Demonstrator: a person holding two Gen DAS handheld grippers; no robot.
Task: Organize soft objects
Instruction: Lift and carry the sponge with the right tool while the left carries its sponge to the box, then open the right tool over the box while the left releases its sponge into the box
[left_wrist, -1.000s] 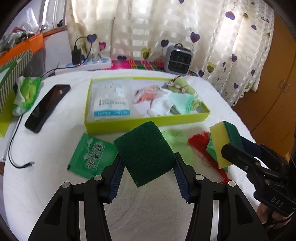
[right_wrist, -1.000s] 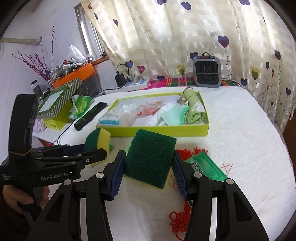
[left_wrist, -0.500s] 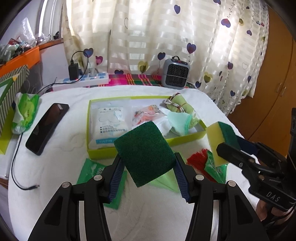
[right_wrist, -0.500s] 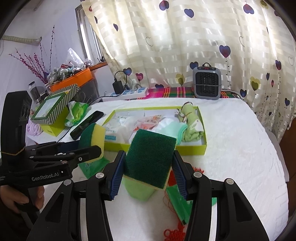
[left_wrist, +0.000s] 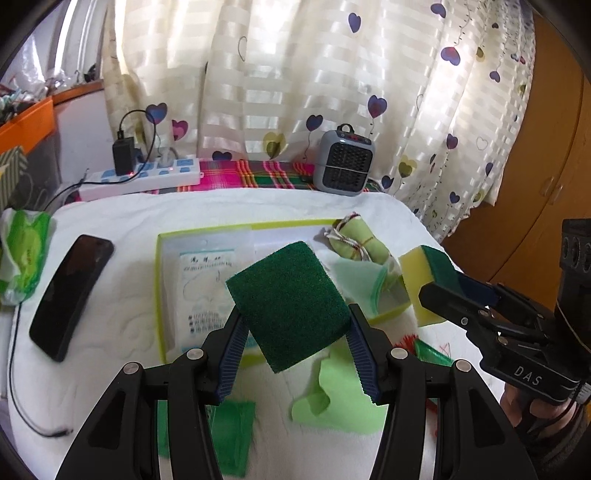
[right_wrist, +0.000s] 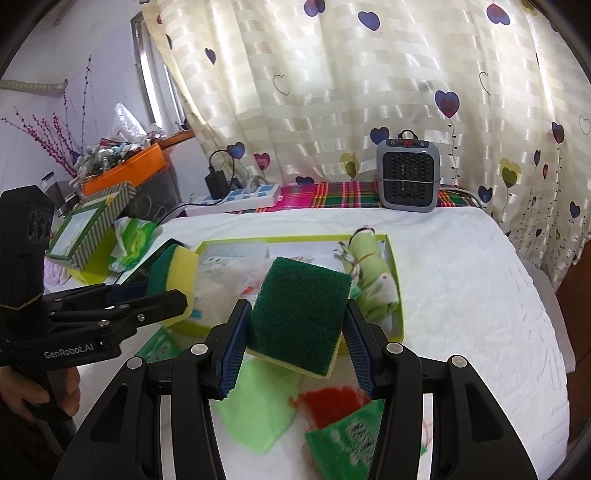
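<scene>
My left gripper (left_wrist: 295, 328) is shut on a green-topped yellow sponge (left_wrist: 288, 302), held in the air over the near edge of the lime-green box (left_wrist: 160, 295). It also shows in the right wrist view (right_wrist: 162, 295), holding its sponge (right_wrist: 173, 273). My right gripper (right_wrist: 293, 332) is shut on a second green and yellow sponge (right_wrist: 299, 314), also above the box's near wall (right_wrist: 400, 328). In the left wrist view it (left_wrist: 439, 291) holds that sponge (left_wrist: 421, 277) at the box's right end. The box holds a white packet (left_wrist: 203, 288), a rolled green cloth (left_wrist: 360, 242) and pale cloths.
On the white bedding lie a light-green cloth (right_wrist: 258, 406), green sachets (right_wrist: 351, 439), a red tassel (right_wrist: 328, 402), a black phone (left_wrist: 70, 295) with cable and a tissue pack (left_wrist: 22, 254). A grey heater (right_wrist: 406, 181) and power strip (right_wrist: 236, 199) stand behind.
Both grippers have risen and moved forward with their sponges, from above the loose items on the bedding to over the box's near edge.
</scene>
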